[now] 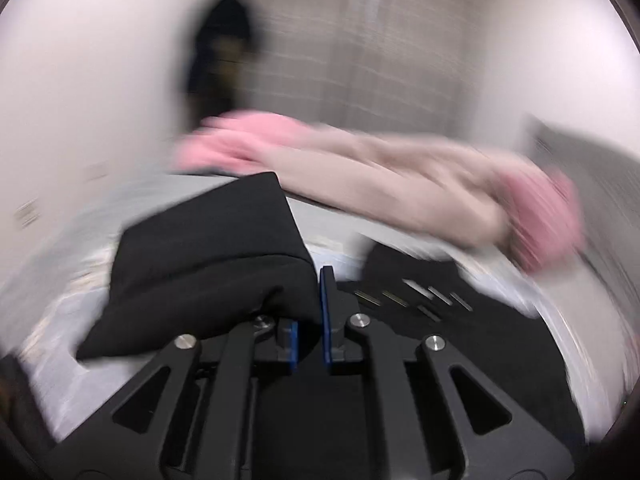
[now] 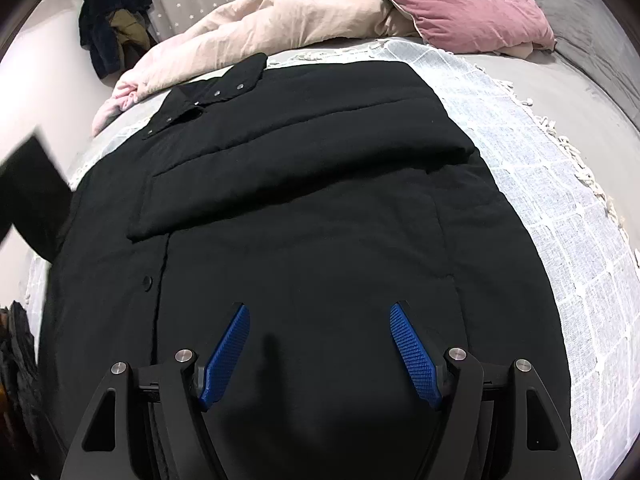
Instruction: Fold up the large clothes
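The bed carries everything here, and you have one white checked throw spread over it, fringe along its far edge, likely so the garment gets a clean, flat place to be folded on.

On that throw lies the one black coat, opened out flat and filling most of the right wrist view. One sleeve is already laid across the chest, which I read as the first fold. The snap placket runs off toward the collar; I count about five snaps there, though the dark cloth may hide more.

Pushed to the head of the bed, out of your folding space, are one beige duvet and one pink pillow. One bundle of dark clothes hangs against the wall.

Your left hand-held gripper is clamped on a flap of black cloth, a sleeve or side of the coat as far as the heavy blur lets me judge. You hold it raised off the bed, probably to carry it over the body; the same flap shows at the left edge of the right wrist view.

Your right hand-held gripper hovers over the coat's lower part with both jaws spread wide and nothing between them, ready to pin or smooth.
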Demonstrator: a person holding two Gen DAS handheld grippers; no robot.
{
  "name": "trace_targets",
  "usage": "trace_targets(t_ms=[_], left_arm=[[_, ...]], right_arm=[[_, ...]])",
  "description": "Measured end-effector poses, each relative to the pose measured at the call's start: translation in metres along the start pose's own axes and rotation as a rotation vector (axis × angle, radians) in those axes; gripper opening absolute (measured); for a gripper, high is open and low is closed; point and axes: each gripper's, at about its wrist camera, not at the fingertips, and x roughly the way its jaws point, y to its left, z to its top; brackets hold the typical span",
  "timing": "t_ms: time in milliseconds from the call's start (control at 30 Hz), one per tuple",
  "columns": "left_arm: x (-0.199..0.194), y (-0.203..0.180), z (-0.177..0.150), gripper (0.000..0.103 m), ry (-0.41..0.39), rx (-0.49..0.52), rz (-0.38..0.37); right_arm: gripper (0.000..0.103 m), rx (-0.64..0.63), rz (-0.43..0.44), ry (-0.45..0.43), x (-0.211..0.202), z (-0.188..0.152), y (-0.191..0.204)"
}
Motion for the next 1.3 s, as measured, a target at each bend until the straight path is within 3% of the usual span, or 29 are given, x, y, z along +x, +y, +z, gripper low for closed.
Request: trace_targets(t_ms=[67,100,133,233,367,533,733,867,1067,1100,1133,1167,1233,1300], left_arm=[[0.033,-0.042,-0.021,0.036,0.209,0.138,-0.183],[0.049,-0.055,-0.032,0.053,0.305,0.186,-0.227],[0.069,-0.073,-0.055,0.058,0.437,0.26,-0.249],[0.083,-0.091,-0.1,0.058,0.537,0.367,-0.216],[0.073,-0.073,-0.114,0.06,0.537,0.326,-0.246],[0.054,-0.026,-0.097,0.067,0.444,0.249,-0.165],[0.054,0.052,-0.078,0.067,0.358,0.003,-0.034],[0.057,0.073,-0.082,0.067,0.308,-0.082,-0.012],[0.068,0.082,-0.09,0.052,0.278,-0.057,0.008],[0.071,0.082,-0.091,0.05,0.274,-0.055,0.003],[0.073,0.083,-0.092,0.049,0.272,-0.059,-0.009],[0.074,0.083,-0.093,0.049,0.271,-0.062,-0.021],[0.076,0.084,-0.096,0.048,0.274,-0.064,-0.033],[0.08,0.082,-0.102,0.048,0.283,-0.054,-0.039]], right_arm=[[0.074,0.002,-0.002,0.002,0.001,0.0,0.0],[0.074,0.004,-0.002,0.003,0.001,0.0,0.0],[0.074,0.007,-0.002,0.004,0.001,-0.001,-0.001],[0.074,0.011,-0.001,0.008,0.002,-0.001,-0.002],[0.074,0.006,0.005,0.004,0.001,-0.002,-0.002],[0.074,-0.006,0.037,0.008,0.003,-0.004,0.006],[0.074,-0.003,0.204,-0.011,0.002,0.013,0.028],[0.074,0.003,0.313,-0.052,0.009,0.045,0.054],[0.069,-0.016,0.253,-0.049,0.061,0.081,0.087],[0.058,-0.013,0.227,-0.041,0.072,0.082,0.09],[0.034,-0.019,0.221,-0.039,0.077,0.082,0.094],[0.022,-0.035,0.236,-0.033,0.079,0.082,0.099],[0.012,-0.099,0.22,-0.09,0.069,0.082,0.112],[0.01,-0.125,0.225,-0.182,0.052,0.087,0.113]])
